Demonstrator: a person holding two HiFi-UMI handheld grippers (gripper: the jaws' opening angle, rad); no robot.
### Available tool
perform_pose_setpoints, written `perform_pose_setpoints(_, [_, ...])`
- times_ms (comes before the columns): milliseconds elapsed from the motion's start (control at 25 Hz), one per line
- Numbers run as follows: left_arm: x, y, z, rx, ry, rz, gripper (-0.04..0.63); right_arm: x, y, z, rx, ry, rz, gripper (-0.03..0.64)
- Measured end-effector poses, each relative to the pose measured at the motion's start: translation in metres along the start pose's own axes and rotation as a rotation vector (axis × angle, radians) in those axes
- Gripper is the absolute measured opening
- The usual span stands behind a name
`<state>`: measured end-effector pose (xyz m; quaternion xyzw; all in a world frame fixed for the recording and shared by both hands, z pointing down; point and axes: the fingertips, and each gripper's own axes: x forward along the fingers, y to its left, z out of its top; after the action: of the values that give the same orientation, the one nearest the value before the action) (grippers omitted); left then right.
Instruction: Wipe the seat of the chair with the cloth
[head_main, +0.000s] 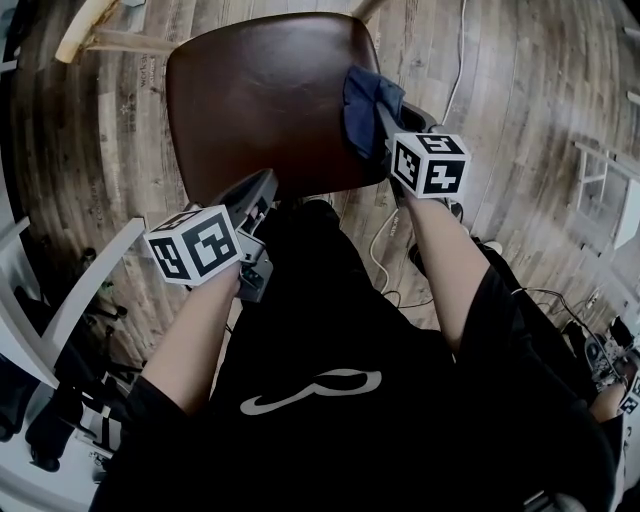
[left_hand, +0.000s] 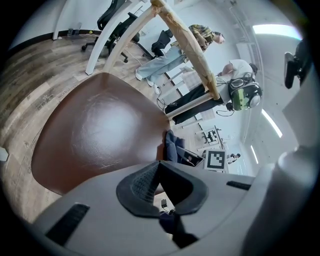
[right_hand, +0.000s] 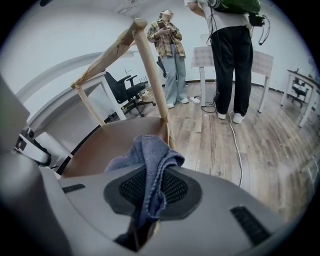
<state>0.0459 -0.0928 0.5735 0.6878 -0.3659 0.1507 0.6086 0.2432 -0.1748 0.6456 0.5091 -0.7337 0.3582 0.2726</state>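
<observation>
Now right gripper (head_main: 386, 122) clamps cloth (head_main: 362, 98) at seat (head_main: 250, 100) edge; left gripper (head_main: 260, 188) closed, empty.

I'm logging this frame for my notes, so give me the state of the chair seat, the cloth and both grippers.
chair seat: facing up, cloth at its right edge.
cloth: bunched, one end pinched, resting on the seat.
right gripper: shut on the cloth.
left gripper: jaws together, nothing between them, by the seat's near edge.
</observation>
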Motion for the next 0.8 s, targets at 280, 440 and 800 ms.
perform_pose_setpoints(280, [-0.008,0.011,-0.012,-0.019,0.011,0.005,0.012,-0.009,0.010,0.012,0.054,-0.060,0.010,0.052])
perform_pose_setpoints(440, [-0.018,0.024,-0.016,-0.034,0.006,0.018,0.012,-0.019,0.027,0.024,0.059,-0.108,0.022,0.052])
perform_pose_setpoints(800, [-0.056,0.049,-0.023,-0.039,-0.018,0.012,0.012,-0.035,0.102,0.044,0.061,-0.199,0.093,0.052])
